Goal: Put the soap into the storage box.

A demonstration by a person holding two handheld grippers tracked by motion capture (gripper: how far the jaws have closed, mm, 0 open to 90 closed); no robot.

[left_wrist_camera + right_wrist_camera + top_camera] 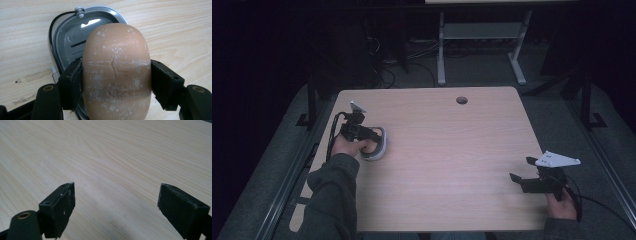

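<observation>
A tan bar of soap (116, 72), dusted with white flecks, is clamped between the two black pads of my left gripper (116, 83). Beneath it lies a grey oval soap dish (67, 42) with a slotted insert and a pale rim. In the high view the left gripper (371, 140) is over the soap dish (382, 150) at the table's left side, with the soap (368, 146) partly hidden by the hand. My right gripper (521, 172) hovers open at the table's right front; in its own view the right gripper (116, 205) holds nothing over bare wood.
The light wooden table (452, 160) has a round cable hole (461, 100) near its far edge. A white desk frame (482, 45) and cables stand on the dark floor beyond. The table's middle is bare wood.
</observation>
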